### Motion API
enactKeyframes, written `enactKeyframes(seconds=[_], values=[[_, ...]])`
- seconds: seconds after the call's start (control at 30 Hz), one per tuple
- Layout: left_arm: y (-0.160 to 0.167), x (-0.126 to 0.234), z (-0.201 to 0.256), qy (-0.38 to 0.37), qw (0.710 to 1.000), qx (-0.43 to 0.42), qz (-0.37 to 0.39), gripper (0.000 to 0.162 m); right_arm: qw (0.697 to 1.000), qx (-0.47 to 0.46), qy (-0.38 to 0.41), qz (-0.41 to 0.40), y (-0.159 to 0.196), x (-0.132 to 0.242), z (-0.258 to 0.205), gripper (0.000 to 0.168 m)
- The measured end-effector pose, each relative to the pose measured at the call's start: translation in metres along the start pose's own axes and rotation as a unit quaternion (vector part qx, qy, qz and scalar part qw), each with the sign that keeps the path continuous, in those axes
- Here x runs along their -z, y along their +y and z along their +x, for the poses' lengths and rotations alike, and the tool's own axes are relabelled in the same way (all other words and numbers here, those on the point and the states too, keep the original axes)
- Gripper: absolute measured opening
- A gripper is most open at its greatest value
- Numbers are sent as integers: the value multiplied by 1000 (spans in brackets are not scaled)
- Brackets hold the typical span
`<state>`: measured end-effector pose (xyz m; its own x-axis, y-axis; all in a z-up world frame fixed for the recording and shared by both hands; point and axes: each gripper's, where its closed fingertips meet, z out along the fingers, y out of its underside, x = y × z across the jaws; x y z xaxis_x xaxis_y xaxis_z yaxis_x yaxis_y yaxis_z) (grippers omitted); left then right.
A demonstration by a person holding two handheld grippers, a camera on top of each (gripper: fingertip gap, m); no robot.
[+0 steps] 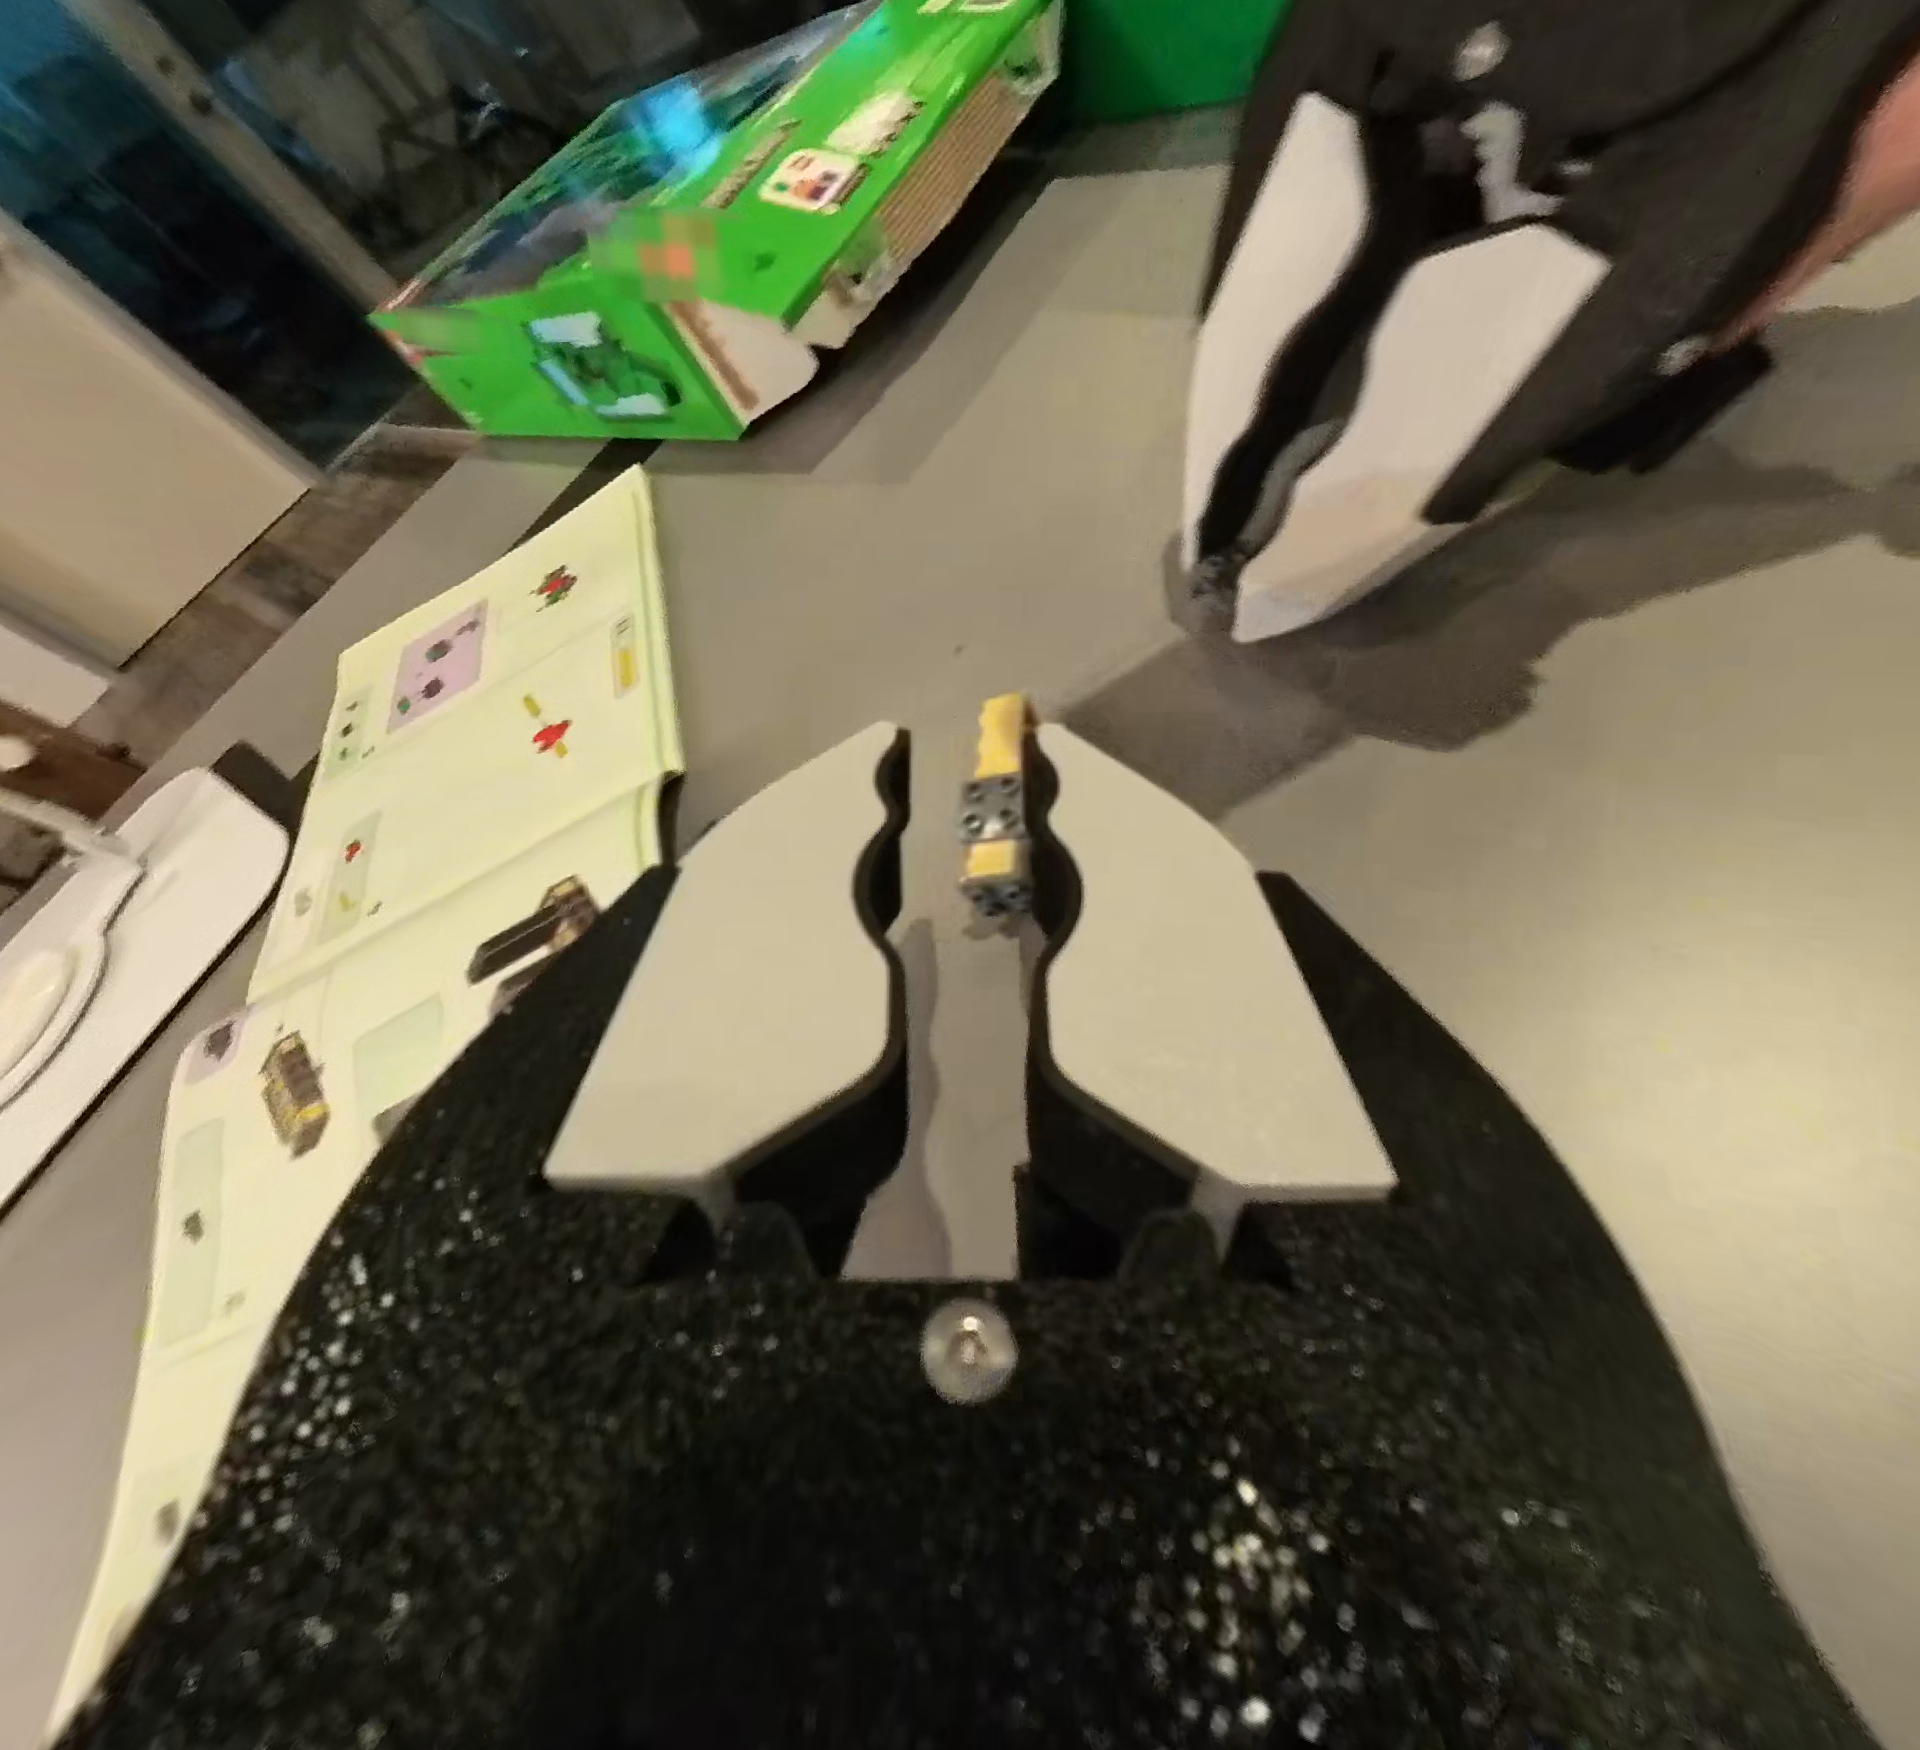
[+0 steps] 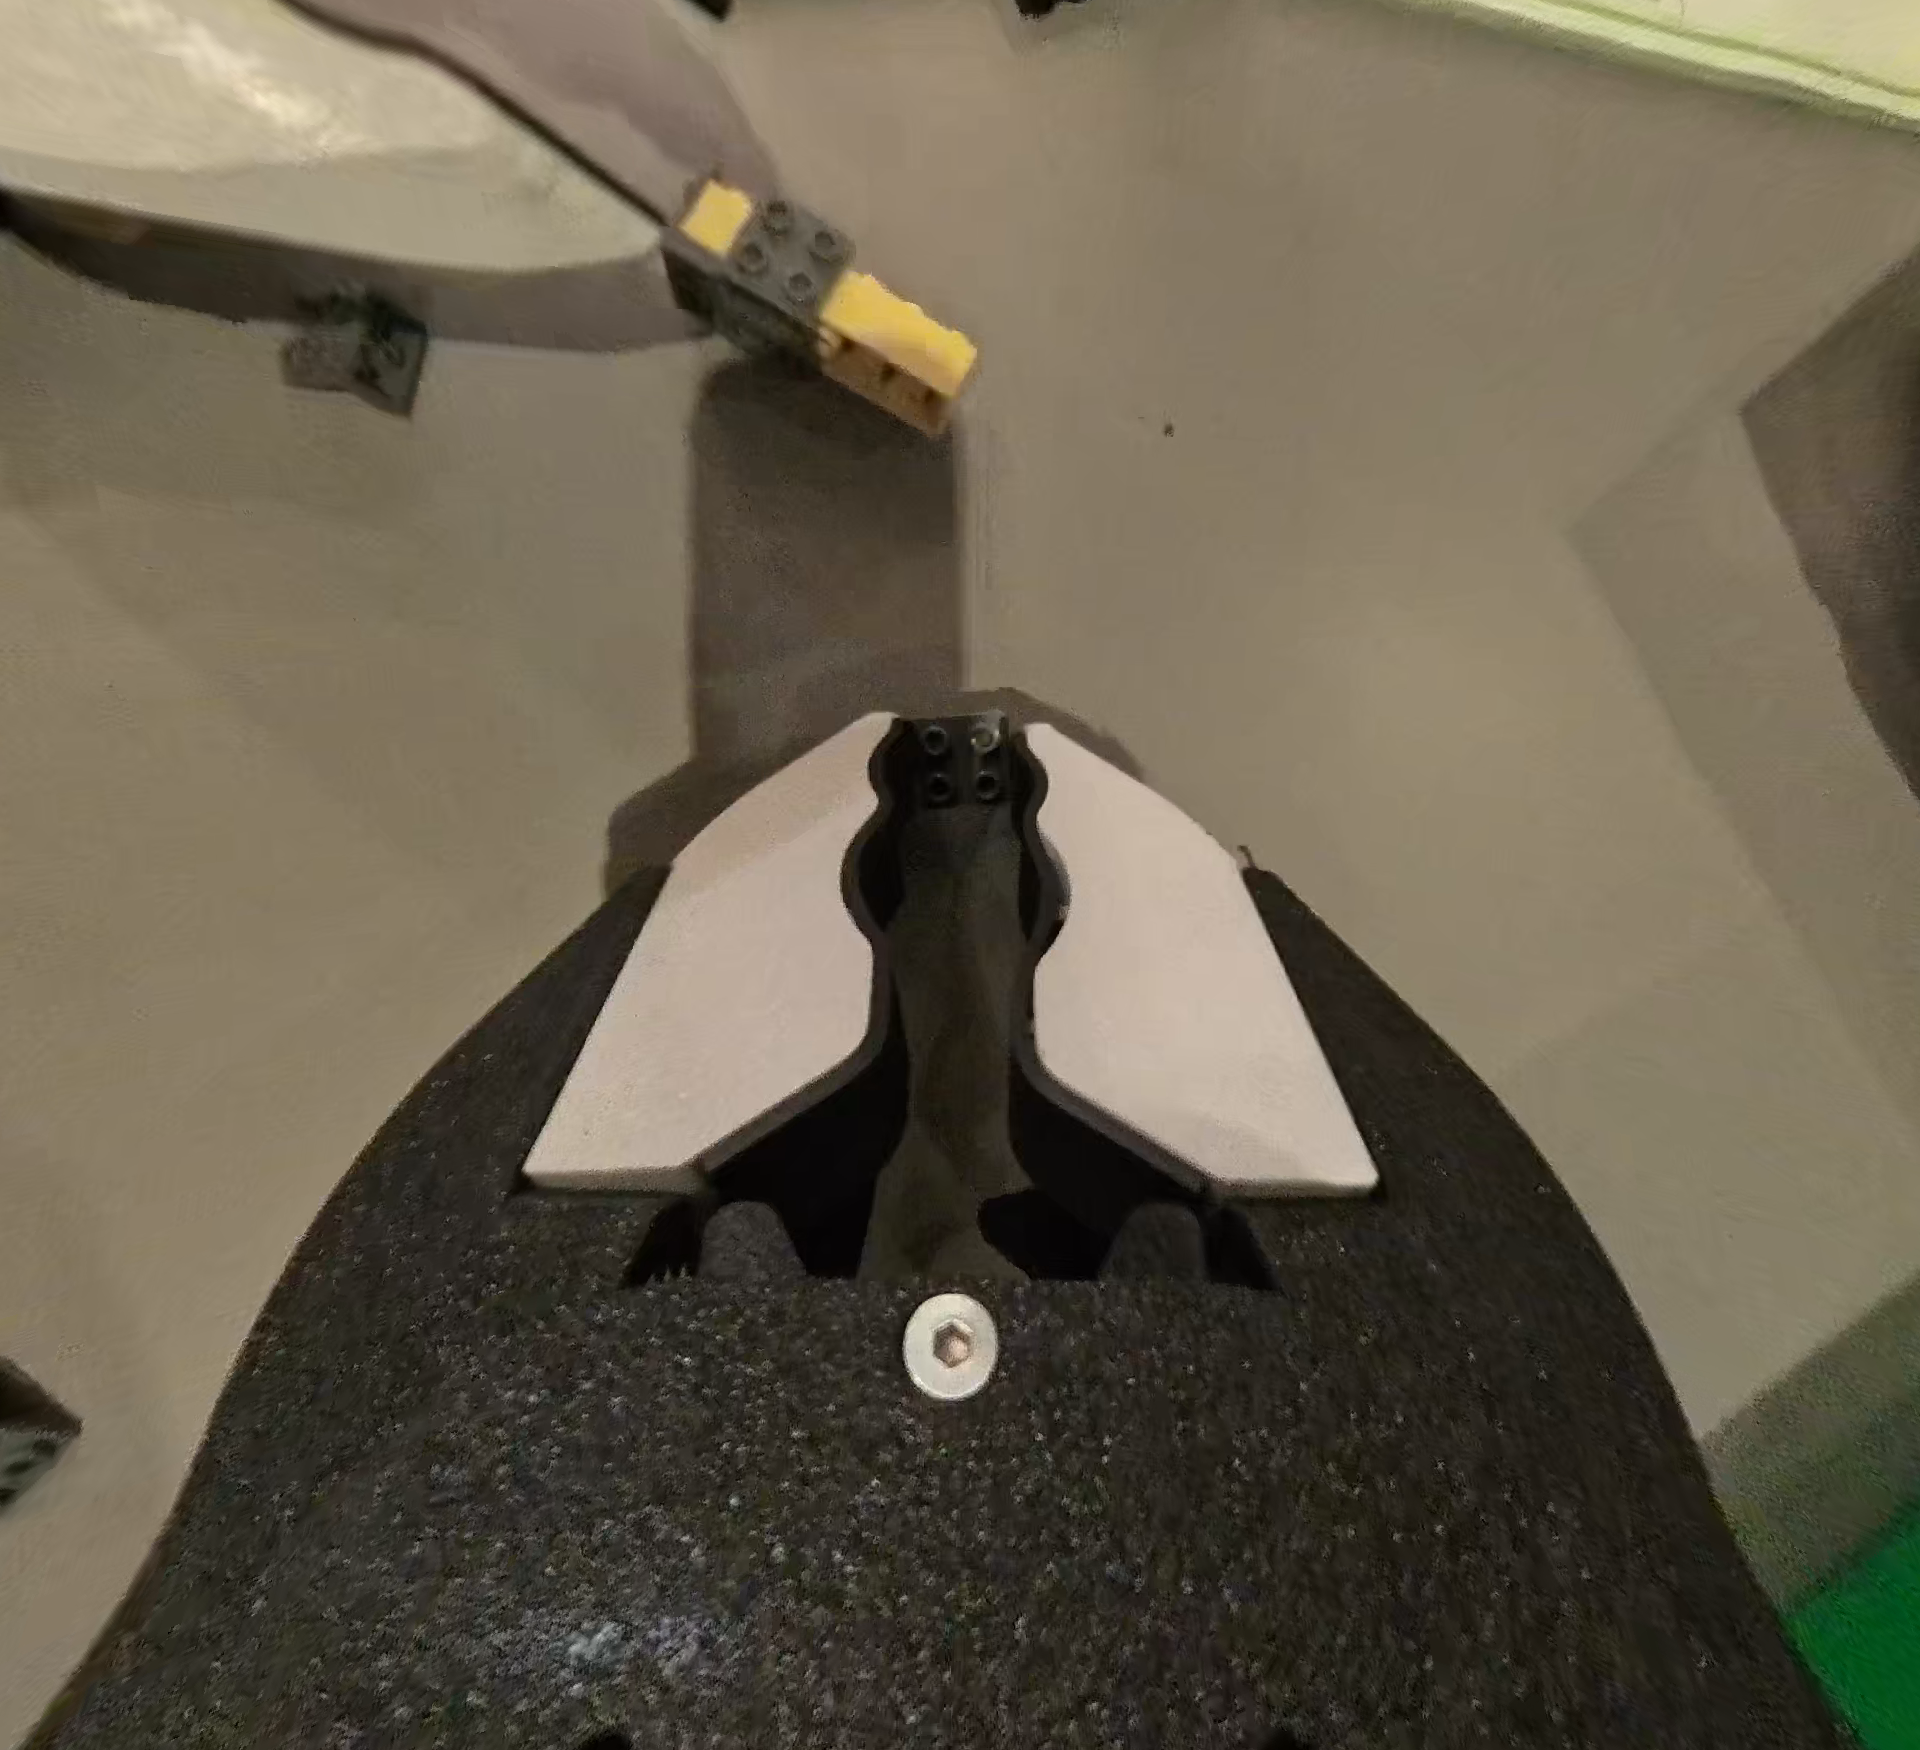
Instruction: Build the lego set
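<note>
left tongs (image 1: 971,744) grasp a yellow-and-grey brick assembly (image 1: 995,822) above the desk (image 1: 1455,973); right tongs (image 2: 961,713) clench a small black brick (image 2: 961,765).

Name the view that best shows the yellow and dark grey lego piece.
The right wrist view: the yellow and dark grey lego piece shows its studded top and side clearly, protruding from the left tongs. The left wrist view shows it end-on, partly hidden between fingers.
</note>
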<state>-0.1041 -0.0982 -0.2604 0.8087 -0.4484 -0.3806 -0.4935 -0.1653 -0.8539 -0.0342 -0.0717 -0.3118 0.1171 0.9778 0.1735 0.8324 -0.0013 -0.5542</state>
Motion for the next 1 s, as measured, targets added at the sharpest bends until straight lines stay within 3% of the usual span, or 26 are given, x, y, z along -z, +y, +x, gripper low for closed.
enactKeyframes(seconds=[0.17, 0.27, 0.47, 0.63, 0.8, 1.0], values=[[6, 9, -28, -50, 997, 55, 8, 20, 999, -16, -25, 22, -7, 4, -7, 36], [9, 14, -40, -58, 994, 89, 17, 20, 998, -20, -28, 55, -8, 15, -5, 35], [9, 15, -31, 0, 992, 122, 24, 22, 989, -6, -73, 127, -4, 26, -7, 30], [10, 19, -45, -53, 991, 116, 27, 16, 979, 24, -134, 150, -3, 23, -9, 26], [-11, 22, -31, -64, 990, 91, 87, 5, 970, 75, -143, 183, -16, 22, 5, 23], [-35, 25, -4, -105, 983, -23, 149, 0, 950, 90, -104, 281, -38, 21, 21, 23]])
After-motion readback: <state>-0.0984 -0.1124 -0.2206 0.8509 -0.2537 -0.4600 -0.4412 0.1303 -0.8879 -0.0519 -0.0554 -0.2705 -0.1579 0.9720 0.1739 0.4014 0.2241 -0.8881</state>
